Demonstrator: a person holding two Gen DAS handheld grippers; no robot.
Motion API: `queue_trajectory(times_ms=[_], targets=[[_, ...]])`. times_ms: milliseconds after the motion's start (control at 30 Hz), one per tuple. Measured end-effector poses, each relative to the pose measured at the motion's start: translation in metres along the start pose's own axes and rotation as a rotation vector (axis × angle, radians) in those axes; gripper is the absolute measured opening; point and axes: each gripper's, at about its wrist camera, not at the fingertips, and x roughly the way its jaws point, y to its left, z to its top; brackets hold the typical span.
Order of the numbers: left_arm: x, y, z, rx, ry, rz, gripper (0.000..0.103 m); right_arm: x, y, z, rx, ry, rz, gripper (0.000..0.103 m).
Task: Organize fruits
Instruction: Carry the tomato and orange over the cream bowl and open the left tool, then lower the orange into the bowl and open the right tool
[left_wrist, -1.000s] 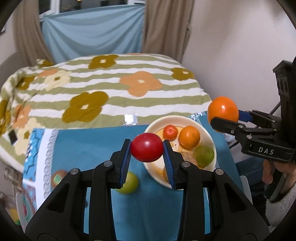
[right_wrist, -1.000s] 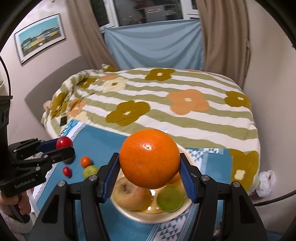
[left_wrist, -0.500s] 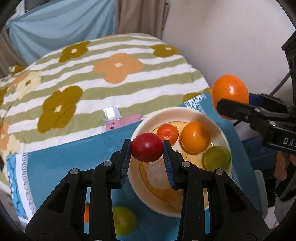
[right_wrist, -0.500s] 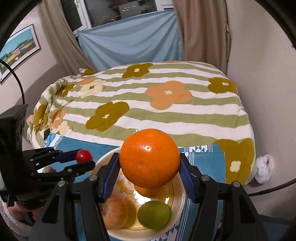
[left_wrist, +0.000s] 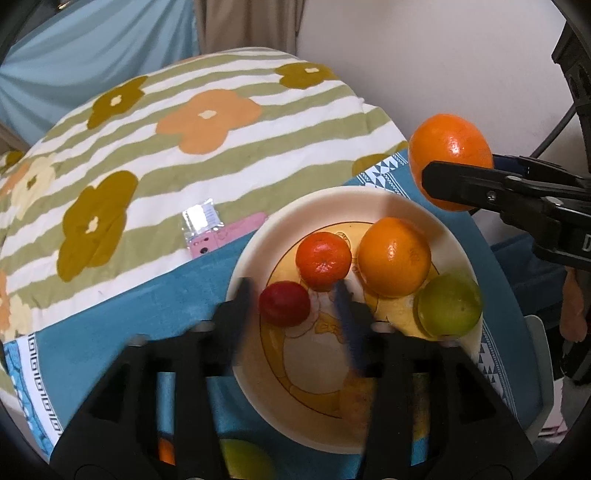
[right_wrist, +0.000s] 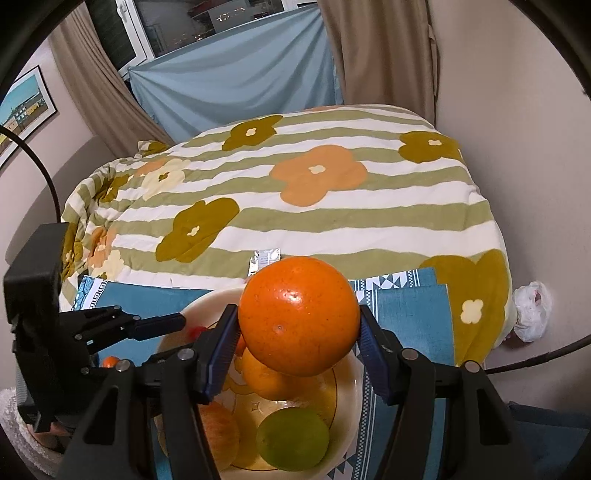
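Observation:
My left gripper hangs low over the cream bowl, its blurred jaws opening. The red tomato sits between them, by the bowl's left inner wall, with no pad pressing on it. A small mandarin, an orange and a green fruit also lie in the bowl. My right gripper is shut on a large orange held above the bowl. In the left wrist view that large orange hovers past the bowl's far right rim.
The bowl stands on a blue cloth at the edge of a flowered quilt. A green fruit and a small orange one lie on the cloth behind my left fingers. A pink phone and foil packet lie nearby.
The left jaws have spread and let go of the red tomato, which now sits in the bowl. Both grippers have come lower and closer over the bowl; the right still holds its orange.

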Motion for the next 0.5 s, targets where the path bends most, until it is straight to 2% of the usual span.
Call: queue_trajectory(times_ms=[33,100,500], targets=[[-0.003,0.0,0.0,-0.001,-0.013,0.008,0.103,0.0,0.0,0.001,0.0,-0.001,0.001,0.058],[-0.017,0.003,-0.002,-0.007,-0.063,0.013,0.103,-0.001,0.0,0.001,-0.002,-0.002,0.005,0.058],[-0.054,0.024,-0.021,-0.116,-0.089,0.064,0.103,0.0,0.018,-0.005,-0.07,0.025,0.073,0.058]])
